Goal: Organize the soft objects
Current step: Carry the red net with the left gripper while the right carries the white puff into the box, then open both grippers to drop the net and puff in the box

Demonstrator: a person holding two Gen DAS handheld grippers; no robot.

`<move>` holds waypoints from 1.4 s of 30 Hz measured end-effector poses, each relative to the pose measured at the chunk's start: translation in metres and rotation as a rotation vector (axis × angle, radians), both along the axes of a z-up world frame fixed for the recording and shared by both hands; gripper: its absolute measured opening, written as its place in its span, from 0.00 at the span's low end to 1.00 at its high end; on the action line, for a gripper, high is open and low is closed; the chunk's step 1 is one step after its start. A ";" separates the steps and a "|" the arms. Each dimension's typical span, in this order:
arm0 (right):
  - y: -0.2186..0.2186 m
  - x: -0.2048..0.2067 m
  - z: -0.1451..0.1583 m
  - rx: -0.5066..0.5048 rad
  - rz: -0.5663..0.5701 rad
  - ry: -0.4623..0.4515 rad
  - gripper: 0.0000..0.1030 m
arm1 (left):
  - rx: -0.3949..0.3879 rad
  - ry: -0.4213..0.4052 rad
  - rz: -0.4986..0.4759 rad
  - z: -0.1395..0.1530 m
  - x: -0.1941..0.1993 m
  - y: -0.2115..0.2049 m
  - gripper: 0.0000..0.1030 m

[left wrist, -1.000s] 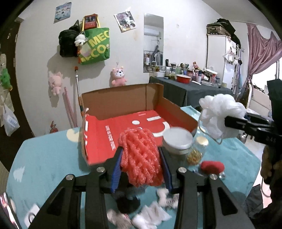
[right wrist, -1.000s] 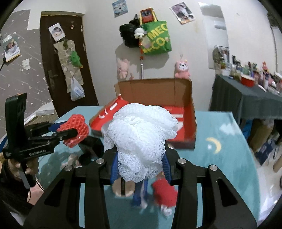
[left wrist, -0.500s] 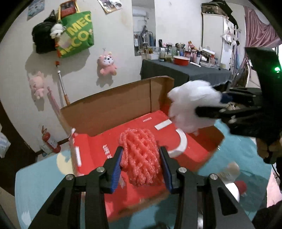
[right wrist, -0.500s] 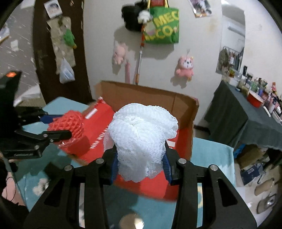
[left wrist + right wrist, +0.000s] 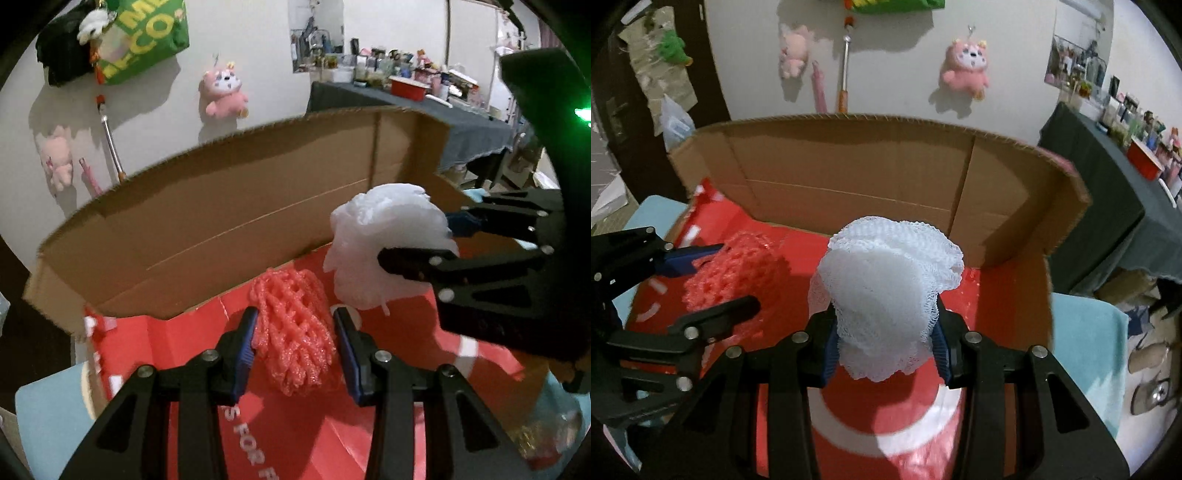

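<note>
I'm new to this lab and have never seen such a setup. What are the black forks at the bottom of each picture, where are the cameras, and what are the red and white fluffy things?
There is no robot here. A person holds a two-finger gripper in each hand, and a fisheye camera on each looks forward along its fingers, so the black forks are the gripper's own fingers.

In the left wrist view, the left gripper is shut on a red foam net. The right gripper enters from the right side of that picture.

In the right wrist view, the right gripper is shut on a white mesh pouf, with the left gripper seen at its left.

Both soft things are held over an open cardboard box with a red inside, which sits on a light blue tablecloth. A pink plush toy hangs on the wall behind.
</note>
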State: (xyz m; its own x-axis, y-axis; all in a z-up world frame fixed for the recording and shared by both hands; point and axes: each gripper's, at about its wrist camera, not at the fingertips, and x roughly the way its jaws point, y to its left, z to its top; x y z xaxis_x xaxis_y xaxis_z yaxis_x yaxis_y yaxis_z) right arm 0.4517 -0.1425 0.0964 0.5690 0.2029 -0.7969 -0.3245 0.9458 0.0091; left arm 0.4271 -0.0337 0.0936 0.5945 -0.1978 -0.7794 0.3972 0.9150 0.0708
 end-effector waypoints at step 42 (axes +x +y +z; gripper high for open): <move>0.001 0.023 -0.016 -0.008 -0.048 0.066 0.67 | -0.066 -0.010 0.103 0.005 -0.004 0.032 0.79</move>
